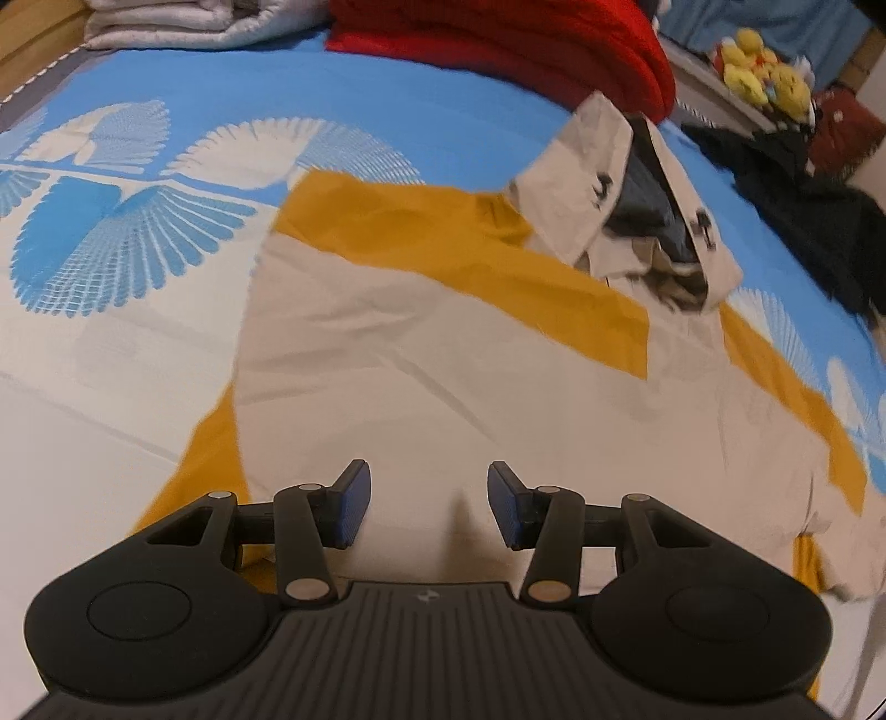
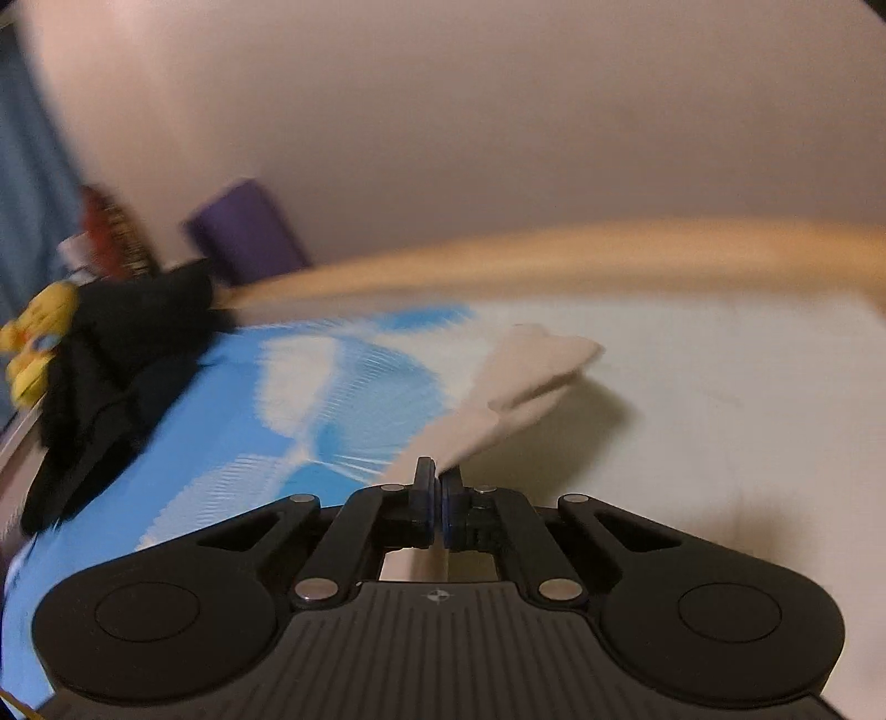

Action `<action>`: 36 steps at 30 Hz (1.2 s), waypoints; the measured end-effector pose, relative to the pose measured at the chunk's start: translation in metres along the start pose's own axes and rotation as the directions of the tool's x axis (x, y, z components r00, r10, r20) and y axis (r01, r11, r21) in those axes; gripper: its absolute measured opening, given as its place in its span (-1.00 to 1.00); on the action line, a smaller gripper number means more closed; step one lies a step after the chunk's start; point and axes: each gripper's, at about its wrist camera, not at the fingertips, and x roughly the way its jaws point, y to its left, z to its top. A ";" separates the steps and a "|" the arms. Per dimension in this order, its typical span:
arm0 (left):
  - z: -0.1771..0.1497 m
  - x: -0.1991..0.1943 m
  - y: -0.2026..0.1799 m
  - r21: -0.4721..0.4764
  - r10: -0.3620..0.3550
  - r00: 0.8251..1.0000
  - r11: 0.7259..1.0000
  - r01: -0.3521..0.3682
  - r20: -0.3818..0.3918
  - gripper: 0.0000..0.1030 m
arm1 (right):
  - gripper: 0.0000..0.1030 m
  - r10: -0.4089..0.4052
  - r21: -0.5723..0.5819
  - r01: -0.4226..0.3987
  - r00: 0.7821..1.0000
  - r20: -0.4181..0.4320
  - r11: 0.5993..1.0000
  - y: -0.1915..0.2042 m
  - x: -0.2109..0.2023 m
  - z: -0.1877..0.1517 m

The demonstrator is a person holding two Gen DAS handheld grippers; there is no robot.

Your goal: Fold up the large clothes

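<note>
Right wrist, claw (image 2: 437, 487) clamped on beige cloth (image 2: 531, 365)

At lower centre of the frame, the right gripper (image 2: 438, 501) has its jaws pressed together on a strip of beige cloth (image 2: 526, 376) that rises toward centre right. Beneath lies a blue-and-white bedsheet (image 2: 343, 387). A black garment (image 2: 116, 376) and a yellow plush toy (image 2: 36, 343) sit at left.

bed (image 1: 387, 99) with blue and white feather-print cover carries a beige and mustard garment (image 1: 443, 360) spread flat, a red blanket (image 1: 526, 44) and folded white bedding (image 1: 183, 22) at the far edge, and dark clothing (image 1: 803, 221) at the right edge.
</note>
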 end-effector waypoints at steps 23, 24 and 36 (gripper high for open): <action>0.029 -0.059 0.111 -0.246 -0.005 0.996 0.969 0.026 0.087 0.00 | -0.75 0.668 -0.460 -0.848 0.504 -0.547 0.262 0.301 -0.376 -0.289; 0.028 -0.057 0.110 -0.246 -0.005 0.996 0.969 0.026 0.087 0.00 | -0.71 0.682 -0.508 -0.818 0.534 -0.499 0.268 0.295 -0.383 -0.283; 0.017 -0.024 0.070 -0.152 -0.030 0.997 0.988 0.040 0.064 -0.14 | -0.34 0.676 -0.641 -0.558 0.732 -0.081 0.528 0.239 -0.344 -0.217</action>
